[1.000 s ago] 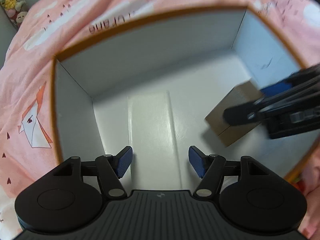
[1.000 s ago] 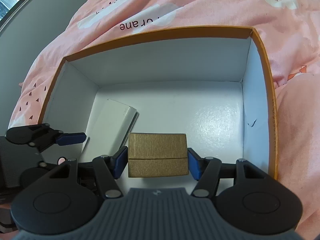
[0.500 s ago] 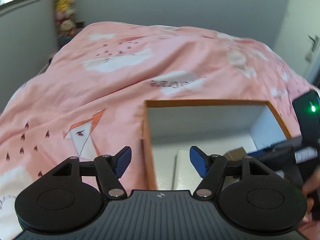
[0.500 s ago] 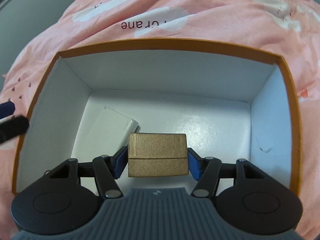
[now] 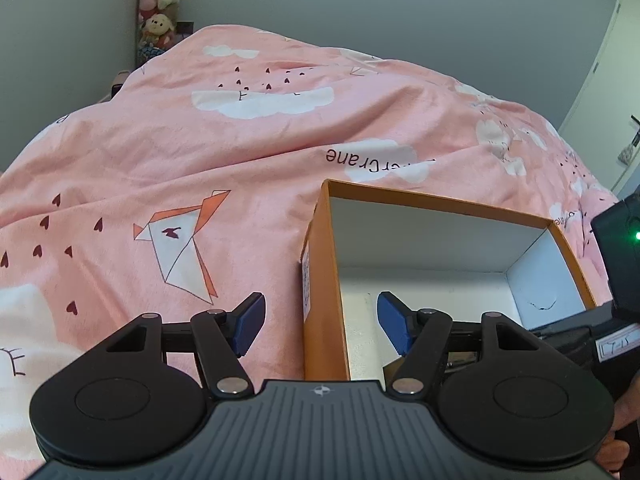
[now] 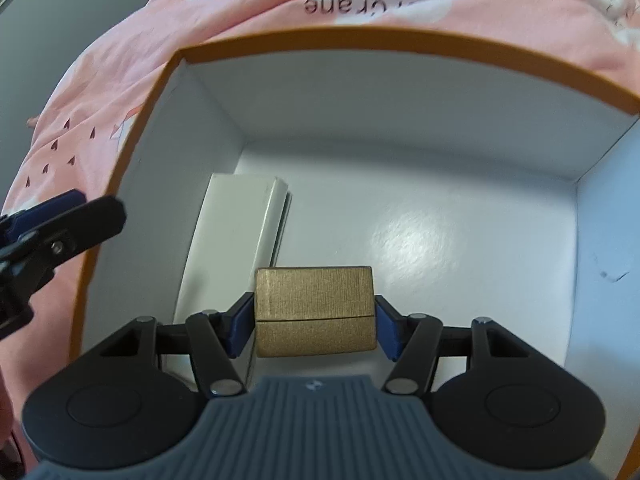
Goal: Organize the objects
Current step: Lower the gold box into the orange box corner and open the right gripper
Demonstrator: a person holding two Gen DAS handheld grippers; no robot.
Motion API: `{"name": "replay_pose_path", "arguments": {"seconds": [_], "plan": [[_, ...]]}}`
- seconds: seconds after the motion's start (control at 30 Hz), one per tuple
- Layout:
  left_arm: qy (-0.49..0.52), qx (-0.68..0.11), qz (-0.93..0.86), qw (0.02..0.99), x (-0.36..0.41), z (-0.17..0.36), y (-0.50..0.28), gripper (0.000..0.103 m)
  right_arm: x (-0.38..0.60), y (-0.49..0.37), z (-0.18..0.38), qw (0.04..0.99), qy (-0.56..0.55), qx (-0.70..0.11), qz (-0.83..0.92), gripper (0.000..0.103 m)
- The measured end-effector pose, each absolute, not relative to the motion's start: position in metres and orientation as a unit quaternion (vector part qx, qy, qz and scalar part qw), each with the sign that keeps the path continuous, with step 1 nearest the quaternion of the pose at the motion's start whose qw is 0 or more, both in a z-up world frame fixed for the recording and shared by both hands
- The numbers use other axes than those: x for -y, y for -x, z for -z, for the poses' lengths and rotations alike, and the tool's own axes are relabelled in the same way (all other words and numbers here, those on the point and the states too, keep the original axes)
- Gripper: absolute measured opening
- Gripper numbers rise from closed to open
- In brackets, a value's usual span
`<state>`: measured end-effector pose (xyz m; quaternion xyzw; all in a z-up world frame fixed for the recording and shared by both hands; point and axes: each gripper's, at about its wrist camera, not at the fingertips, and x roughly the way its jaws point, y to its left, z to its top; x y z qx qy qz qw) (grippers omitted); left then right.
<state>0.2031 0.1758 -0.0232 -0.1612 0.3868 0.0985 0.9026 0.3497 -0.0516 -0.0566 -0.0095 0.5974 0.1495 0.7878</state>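
An open orange box (image 6: 384,42) with a white inside sits on the pink bed cover; it also shows in the left wrist view (image 5: 320,288). A flat white box (image 6: 228,248) lies on its floor at the left. My right gripper (image 6: 315,318) is shut on a small gold box (image 6: 314,308) and holds it low inside the orange box. My left gripper (image 5: 320,322) is open and empty, raised above the orange box's left wall. It also shows at the left of the right wrist view (image 6: 60,224).
The pink bed cover (image 5: 200,152) with clouds and paper cranes spreads all around the box. Plush toys (image 5: 158,8) stand against the grey wall at the far left. A door (image 5: 624,80) is at the far right.
My left gripper has lifted out of the orange box and moved left over its wall. My right gripper, with the gold box, has gone lower into the box.
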Motion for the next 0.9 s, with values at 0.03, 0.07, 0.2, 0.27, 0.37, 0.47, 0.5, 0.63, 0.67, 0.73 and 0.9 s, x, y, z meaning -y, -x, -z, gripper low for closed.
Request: {"name": "replay_pose_path", "arguments": {"seconds": [0.03,0.07,0.2,0.27,0.37,0.47,0.5,0.63,0.67,0.73,0.9], "plan": [[0.162,-0.386,-0.097,0.903,-0.176,0.023,-0.203,0.075,0.051,-0.349,0.056,0.785,0.006,-0.6,-0.152,0.061],[0.163,-0.385,-0.096,0.903,-0.177,0.023,-0.203,0.075,0.05,-0.348,0.055,0.78,0.001,-0.607,-0.15,0.062],[0.171,-0.389,-0.088,0.901,-0.179,0.025,-0.206,0.075,0.055,-0.349,0.055,0.773,-0.015,-0.616,-0.15,0.062],[0.171,-0.392,-0.091,0.899,-0.18,0.027,-0.207,0.075,0.062,-0.353,0.053,0.77,-0.035,-0.619,-0.15,0.061],[0.174,-0.397,-0.093,0.896,-0.181,0.03,-0.209,0.072,0.074,-0.364,0.042,0.784,-0.068,-0.601,-0.136,0.061],[0.172,-0.402,-0.091,0.895,-0.18,0.032,-0.213,0.069,0.082,-0.374,0.03,0.806,-0.104,-0.571,-0.121,0.061],[0.172,-0.403,-0.091,0.895,-0.179,0.033,-0.214,0.069,0.084,-0.378,0.026,0.813,-0.117,-0.558,-0.118,0.061],[0.173,-0.408,-0.089,0.892,-0.177,0.036,-0.219,0.067,0.077,-0.39,0.018,0.843,-0.135,-0.51,-0.105,0.061],[0.173,-0.409,-0.089,0.892,-0.175,0.037,-0.22,0.067,0.073,-0.393,0.019,0.847,-0.14,-0.502,-0.103,0.061],[0.174,-0.41,-0.09,0.891,-0.174,0.039,-0.221,0.067,0.067,-0.395,0.024,0.847,-0.153,-0.498,-0.105,0.061],[0.178,-0.417,-0.09,0.887,-0.175,0.045,-0.222,0.067,0.052,-0.395,0.033,0.86,-0.155,-0.476,-0.102,0.061]]}}
